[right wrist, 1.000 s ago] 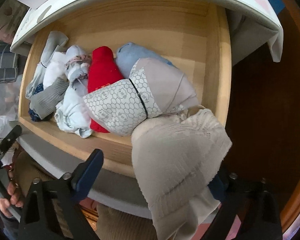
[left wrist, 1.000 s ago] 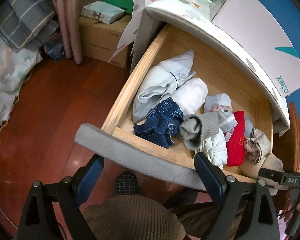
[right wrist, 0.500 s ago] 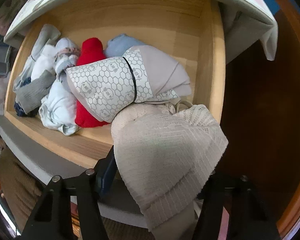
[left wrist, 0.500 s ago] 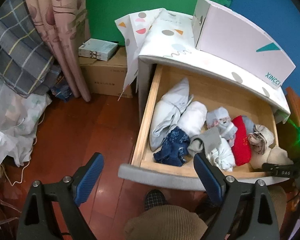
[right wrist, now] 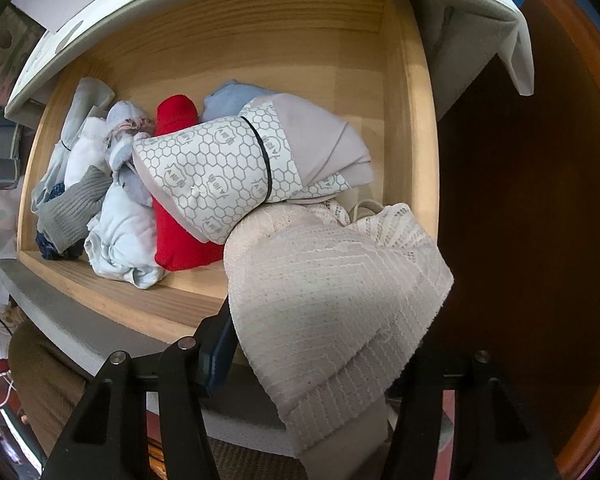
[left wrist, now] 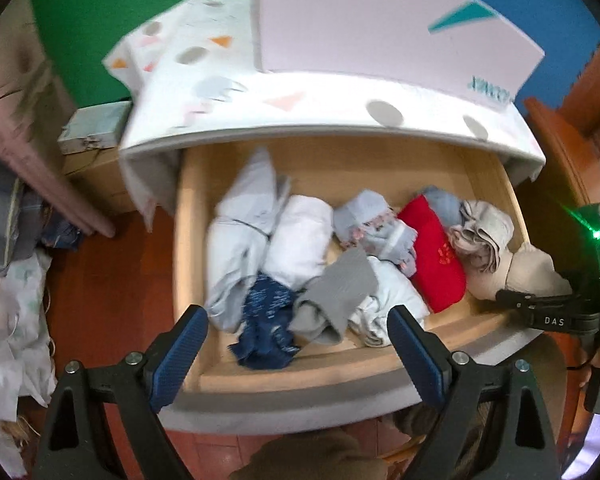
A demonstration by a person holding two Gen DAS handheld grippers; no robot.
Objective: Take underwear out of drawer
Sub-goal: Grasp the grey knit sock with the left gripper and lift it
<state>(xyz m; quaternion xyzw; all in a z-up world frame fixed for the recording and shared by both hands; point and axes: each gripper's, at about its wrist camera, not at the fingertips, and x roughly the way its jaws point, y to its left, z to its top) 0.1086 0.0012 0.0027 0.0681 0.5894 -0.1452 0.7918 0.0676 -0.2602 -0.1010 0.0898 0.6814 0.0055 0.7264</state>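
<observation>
Right wrist view: the beige lace underwear [right wrist: 332, 288] fills the space between the right gripper [right wrist: 312, 364]'s narrowed jaws, which press on it at the front right corner of the drawer [right wrist: 416, 128]. Just beyond it lies a honeycomb-print bundle [right wrist: 220, 176], then a red roll [right wrist: 176, 220] to its left. The left gripper [left wrist: 296, 356] hangs with jaws wide, nothing between them, above the drawer's front edge.
</observation>
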